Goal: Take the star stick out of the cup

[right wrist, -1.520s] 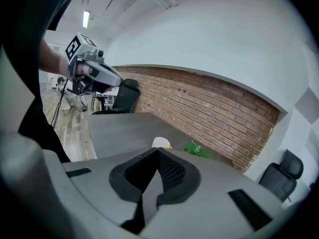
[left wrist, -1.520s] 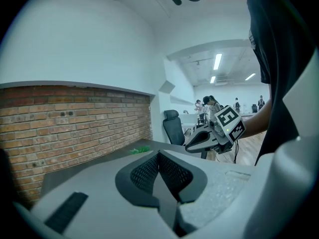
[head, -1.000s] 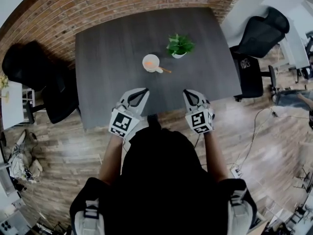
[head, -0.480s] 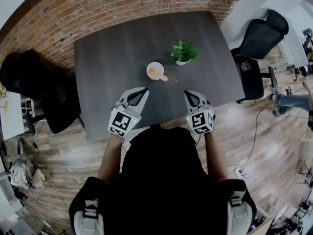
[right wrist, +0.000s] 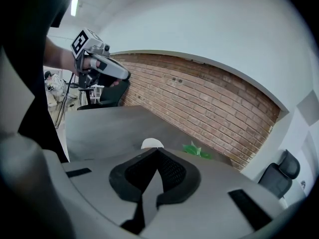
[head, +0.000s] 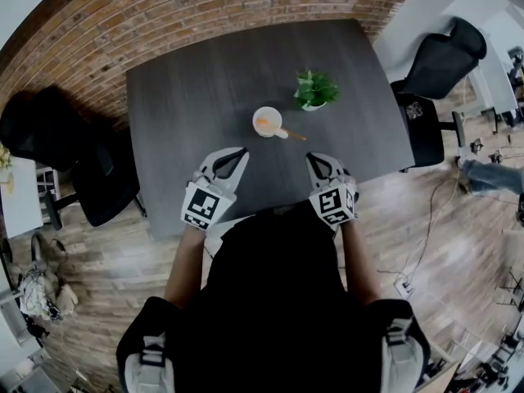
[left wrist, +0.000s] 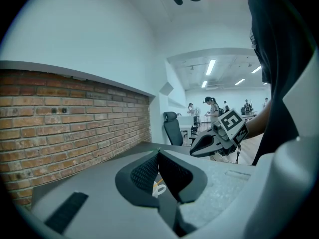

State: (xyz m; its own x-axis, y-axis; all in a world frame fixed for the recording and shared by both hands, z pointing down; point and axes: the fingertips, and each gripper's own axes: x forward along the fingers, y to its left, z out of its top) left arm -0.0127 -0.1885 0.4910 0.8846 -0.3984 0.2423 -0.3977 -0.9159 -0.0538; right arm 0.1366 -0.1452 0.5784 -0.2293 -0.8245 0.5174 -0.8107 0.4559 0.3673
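The person's dark torso (head: 270, 301) fills the near part of the head view and hides the middle of the table's near edge. Just beyond it, over the near side of the dark grey table (head: 180, 80), the left gripper (head: 239, 151) and the right gripper (head: 313, 157) are held side by side and well apart. Each has its jaws pressed together at the tips with nothing between them. Their cubes show black-and-white square markers.

Farther in, near the table's middle, stands the white cup (head: 267, 122). The star stick (head: 292, 134) leans in it, its long axis running from an orange patch inside the cup out over the rim toward the right and slightly near. The star itself cannot be made out. In the left gripper view the cup (left wrist: 157, 188) is mostly hidden behind the closed jaws. In the right gripper view only its rim (right wrist: 152, 143) shows above them.

A small potted plant (head: 315, 90) sits just beyond the cup to the right. Past the table's far edge is a brick wall (head: 205, 6).
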